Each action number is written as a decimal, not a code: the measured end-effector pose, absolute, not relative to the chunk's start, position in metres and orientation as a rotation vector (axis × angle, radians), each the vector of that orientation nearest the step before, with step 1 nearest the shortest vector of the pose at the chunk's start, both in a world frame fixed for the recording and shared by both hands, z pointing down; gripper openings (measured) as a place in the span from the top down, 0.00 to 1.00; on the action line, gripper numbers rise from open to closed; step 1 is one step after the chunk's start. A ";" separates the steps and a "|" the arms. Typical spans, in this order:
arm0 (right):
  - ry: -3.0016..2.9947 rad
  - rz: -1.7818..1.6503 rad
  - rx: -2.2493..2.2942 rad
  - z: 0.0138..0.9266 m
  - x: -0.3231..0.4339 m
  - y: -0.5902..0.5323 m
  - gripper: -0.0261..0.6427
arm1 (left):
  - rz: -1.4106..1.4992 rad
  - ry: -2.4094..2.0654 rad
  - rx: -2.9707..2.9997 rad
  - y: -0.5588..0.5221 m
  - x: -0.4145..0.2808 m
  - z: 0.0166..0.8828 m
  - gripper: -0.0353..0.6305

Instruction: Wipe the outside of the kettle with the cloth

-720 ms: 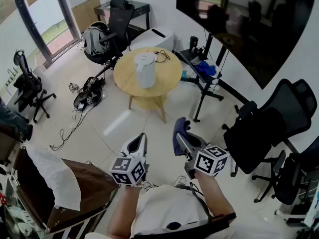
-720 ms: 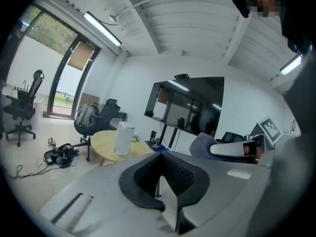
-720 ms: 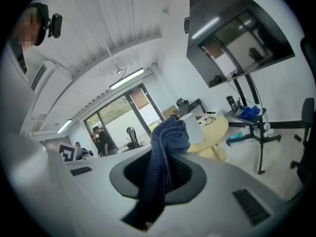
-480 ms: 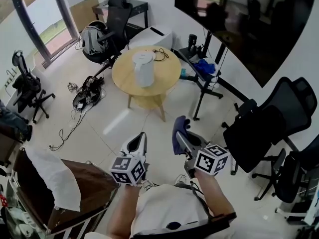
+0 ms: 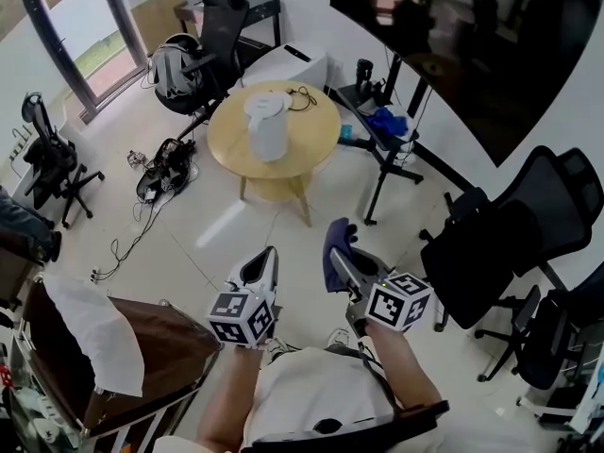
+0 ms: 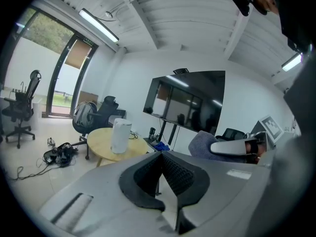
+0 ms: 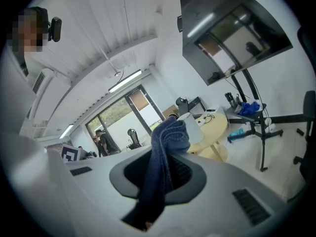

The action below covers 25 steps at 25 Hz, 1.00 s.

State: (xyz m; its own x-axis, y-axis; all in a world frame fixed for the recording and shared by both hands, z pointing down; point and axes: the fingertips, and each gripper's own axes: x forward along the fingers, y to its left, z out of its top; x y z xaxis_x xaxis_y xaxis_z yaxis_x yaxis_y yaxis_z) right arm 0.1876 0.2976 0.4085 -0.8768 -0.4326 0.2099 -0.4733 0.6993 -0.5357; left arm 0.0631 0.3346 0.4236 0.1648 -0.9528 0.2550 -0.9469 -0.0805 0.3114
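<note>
A white kettle stands upright near the middle of a round wooden tabletop in an office room, with a black cable coiled on the far side of the same tabletop. A person stands well short of the tabletop, on the tiled floor, holding a gripper in each hand, both pointed toward it and tipped slightly down. The right gripper is clenched on a dark blue cloth, which bunches up above its jaws and hangs down between them. The left gripper is closed with nothing in it, its ribbed pads pressed together. Neither gripper is near the kettle, and the cloth is well apart from it. To the right of the tabletop a black stand carries a crumpled blue item, and a large dark screen hangs on the wall behind it. Left of the tabletop, a black bag and loose leads lie on the floor, and beyond them an office chair holds a grey backpack.
</note>
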 end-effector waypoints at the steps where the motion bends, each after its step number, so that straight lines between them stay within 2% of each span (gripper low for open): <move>1: -2.834 0.922 0.751 0.408 0.189 0.296 0.86 | -0.016 -1.801 2.049 0.332 0.066 0.423 0.94; 16: -2.848 0.958 0.679 0.417 0.247 0.251 0.86 | 0.063 -1.811 2.029 0.292 0.139 0.437 0.94; 25: -2.813 1.009 0.692 0.437 0.223 0.202 0.86 | 0.070 -1.853 1.959 0.253 0.091 0.458 0.94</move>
